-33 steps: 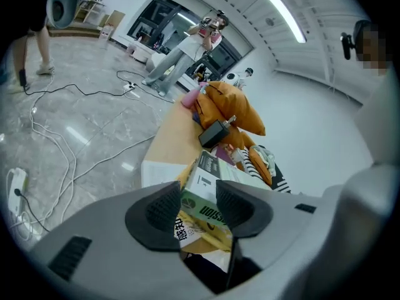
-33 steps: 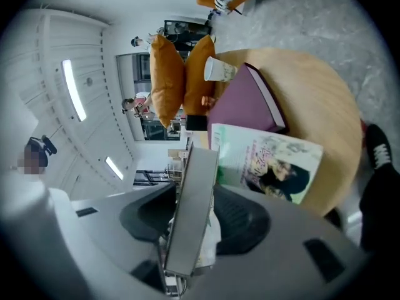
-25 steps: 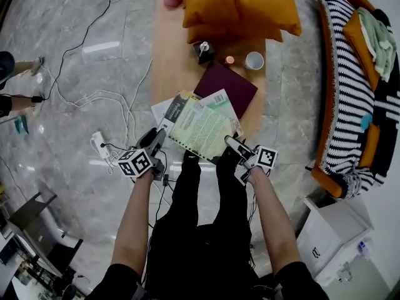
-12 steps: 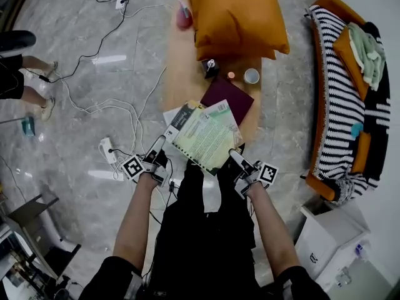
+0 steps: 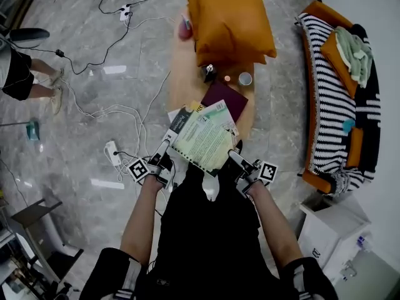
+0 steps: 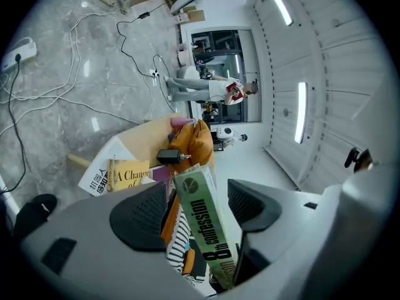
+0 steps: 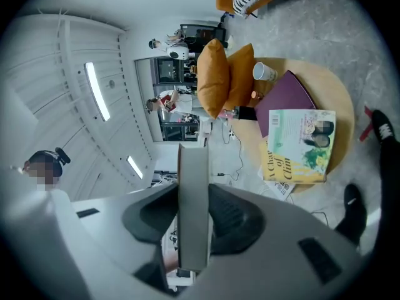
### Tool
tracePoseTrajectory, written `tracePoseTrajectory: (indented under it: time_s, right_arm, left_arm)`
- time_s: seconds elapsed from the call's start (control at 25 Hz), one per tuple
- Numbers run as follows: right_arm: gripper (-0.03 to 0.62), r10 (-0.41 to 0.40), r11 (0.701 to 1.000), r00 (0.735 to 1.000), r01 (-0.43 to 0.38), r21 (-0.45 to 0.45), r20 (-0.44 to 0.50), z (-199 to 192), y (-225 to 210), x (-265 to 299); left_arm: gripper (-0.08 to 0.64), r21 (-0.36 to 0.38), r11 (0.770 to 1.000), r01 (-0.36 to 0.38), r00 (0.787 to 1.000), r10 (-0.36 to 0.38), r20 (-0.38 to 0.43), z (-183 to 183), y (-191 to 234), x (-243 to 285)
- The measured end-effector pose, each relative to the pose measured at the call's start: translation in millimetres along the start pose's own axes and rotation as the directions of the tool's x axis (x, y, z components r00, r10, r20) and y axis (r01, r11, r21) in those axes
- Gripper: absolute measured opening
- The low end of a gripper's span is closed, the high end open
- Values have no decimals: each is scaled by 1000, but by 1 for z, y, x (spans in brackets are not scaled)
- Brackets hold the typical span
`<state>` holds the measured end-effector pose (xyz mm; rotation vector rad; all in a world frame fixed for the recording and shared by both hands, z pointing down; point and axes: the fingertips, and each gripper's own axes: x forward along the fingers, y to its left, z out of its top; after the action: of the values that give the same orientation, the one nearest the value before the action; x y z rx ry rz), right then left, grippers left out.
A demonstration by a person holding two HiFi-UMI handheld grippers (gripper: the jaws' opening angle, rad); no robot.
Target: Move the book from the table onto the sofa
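The left gripper (image 6: 197,206) stands with its jaws wide apart, and they have just been opening; the spine of the pale green paperback book (image 6: 206,230) stands upright between the two dark pads, with a gap on either side, so neither pad presses on it. The right gripper (image 7: 194,214) has its jaws clamped on the same book's pale page edge, both pads flat against it; they have just been closing a little.

In the head view the book is off the table, held in front of the person's body between the two grippers, the left one at its 8 o'clock corner and the right one at its 4 o'clock corner; its cover faces up.

At 12 o'clock from the book lies the oval wooden table (image 5: 183,67); on it, nearest the book, a yellow-covered book (image 7: 299,144) lies on white printed sheets; beyond it are a flat maroon book (image 5: 224,97), a small black box (image 5: 209,74), a white cup (image 5: 245,79) and two orange cushions (image 5: 231,20).

The black-and-white striped sofa with orange trim (image 5: 325,105) stands at 3 o'clock, well apart from the book, with grey marble floor (image 5: 275,105) between them; a green cloth lies on its far end.

At 9 o'clock, white cables and a power strip (image 5: 112,152) trail over the floor; a person's legs show at 10 o'clock.
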<state>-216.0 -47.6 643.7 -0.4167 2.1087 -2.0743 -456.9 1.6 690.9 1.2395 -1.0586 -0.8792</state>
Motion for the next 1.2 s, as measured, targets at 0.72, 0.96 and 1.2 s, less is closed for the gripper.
tracePoseTrajectory:
  time_s: [0.72, 0.96, 1.2]
  right_arm:
    - [158, 143, 988, 988, -140, -67, 52, -25, 83, -31]
    - [161, 206, 969, 978, -199, -148, 29, -26, 110, -31]
    - [169, 191, 968, 981, -182, -170, 38, -31, 109, -26]
  left_arm:
    - [170, -83, 960, 266, 956, -274, -109, -38, -105, -6]
    - [166, -58, 947, 316, 939, -321, -127, -38, -137, -9]
    - [164, -22, 944, 329, 932, -328, -156, -37, -149, -12]
